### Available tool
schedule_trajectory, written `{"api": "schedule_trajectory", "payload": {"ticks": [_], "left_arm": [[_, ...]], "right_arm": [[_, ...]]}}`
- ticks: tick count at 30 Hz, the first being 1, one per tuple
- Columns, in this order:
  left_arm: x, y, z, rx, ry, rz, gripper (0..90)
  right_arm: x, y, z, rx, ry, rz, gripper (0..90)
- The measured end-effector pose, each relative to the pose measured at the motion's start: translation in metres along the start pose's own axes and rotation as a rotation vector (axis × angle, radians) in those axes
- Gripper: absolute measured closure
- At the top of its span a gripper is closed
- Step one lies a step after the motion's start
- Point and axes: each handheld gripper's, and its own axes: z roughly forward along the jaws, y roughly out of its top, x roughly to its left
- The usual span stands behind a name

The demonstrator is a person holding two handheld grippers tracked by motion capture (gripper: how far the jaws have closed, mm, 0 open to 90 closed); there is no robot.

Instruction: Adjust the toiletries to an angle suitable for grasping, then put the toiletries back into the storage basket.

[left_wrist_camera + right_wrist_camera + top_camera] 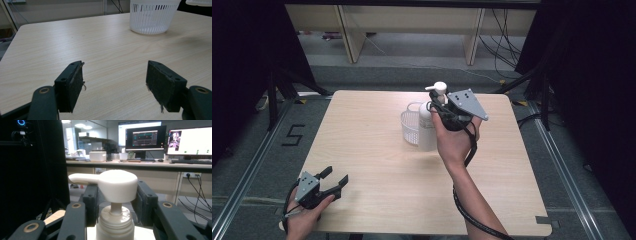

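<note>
The right tongs (pixel 438 106) are clamped on the pump bottle (pixel 428 131), held upright just beside the white basket (pixel 410 127) on the bench (pixel 377 165); it looks not yet placed inside; the left tongs (pixel 335 178) rest released, well apart from the basket.

On the bench (pixel 377 165), the pump bottle (pixel 428 125) stands just right of the basket (pixel 410 127), touching it; the left gripper (pixel 334 181) lies well left and nearer the front edge.
</note>
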Motion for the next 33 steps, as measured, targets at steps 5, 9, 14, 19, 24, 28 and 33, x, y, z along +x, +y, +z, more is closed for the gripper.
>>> {"api": "schedule_trajectory", "payload": {"ticks": [5,9,14,19,24,28,33], "left_arm": [[0.000,0.000,0.000,0.010,0.010,-0.003,29.6],[-0.001,0.001,0.000,0.016,0.016,0.000,29.6],[0.000,0.000,0.000,-0.003,0.008,-0.007,29.6],[0.000,0.000,0.000,-0.003,0.009,-0.006,29.6],[0.000,0.000,-0.004,0.005,0.018,-0.011,29.6],[-0.001,0.000,-0.003,0.012,0.019,-0.008,29.6],[0.000,0.000,-0.003,0.010,0.020,-0.010,29.6]], "right_arm": [[0.002,0.006,0.003,0.005,0.006,0.016,60.2],[0.001,0.012,0.006,-0.012,0.007,0.012,60.2],[0.001,0.015,0.007,-0.011,0.008,0.013,60.2],[-0.001,0.014,0.010,-0.008,0.000,0.009,60.2],[0.000,0.012,0.012,0.001,0.002,0.015,60.2],[0.000,0.014,0.012,-0.003,0.001,0.015,60.2],[0.000,0.017,0.013,-0.014,0.005,0.013,60.1]]}}
